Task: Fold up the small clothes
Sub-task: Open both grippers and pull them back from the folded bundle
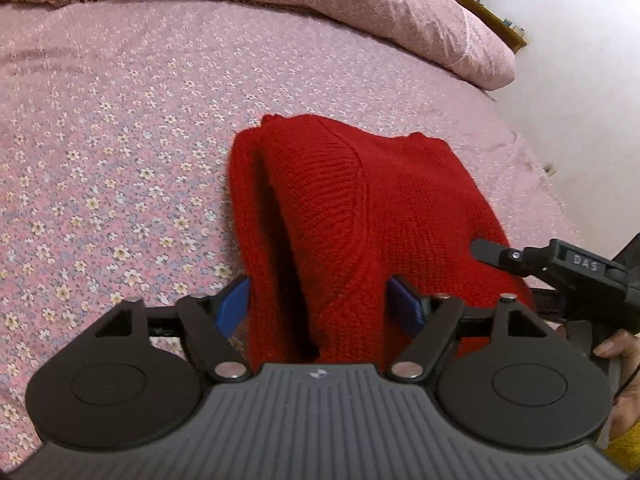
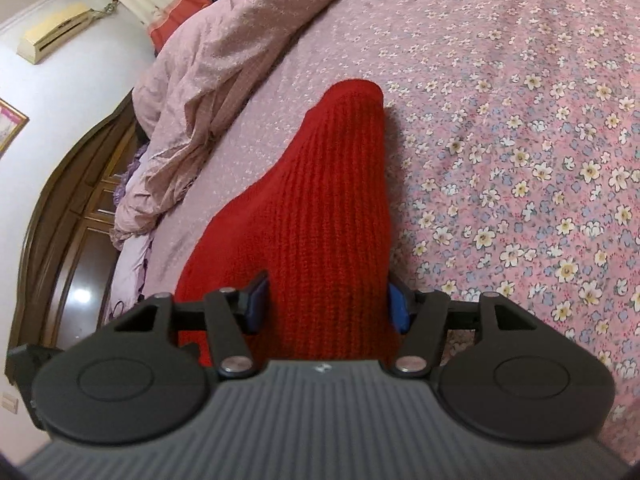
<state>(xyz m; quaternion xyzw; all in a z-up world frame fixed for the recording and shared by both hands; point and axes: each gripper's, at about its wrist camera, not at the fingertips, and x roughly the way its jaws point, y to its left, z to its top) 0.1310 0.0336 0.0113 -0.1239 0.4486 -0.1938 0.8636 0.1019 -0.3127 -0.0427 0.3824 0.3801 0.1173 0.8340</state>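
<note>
1. Left gripper (image 1: 318, 304) wide, blue pads flanking a folded bulk of the red knit garment (image 1: 340, 208) without visibly pinching. Loosed, by the look of it.
2. Right gripper (image 2: 326, 306) straddling a narrow ribbed part of the same garment, pads at its edges; gripping or merely touching, cannot tell.
3. Long axis running off toward 12 o'clock from both tools, across the floral bedsheet (image 1: 100, 140).
4. Right tool entering the left view at 3 o'clock.
5. Farthest, at 12 o'clock: pink quilt (image 1: 400, 8).
</note>
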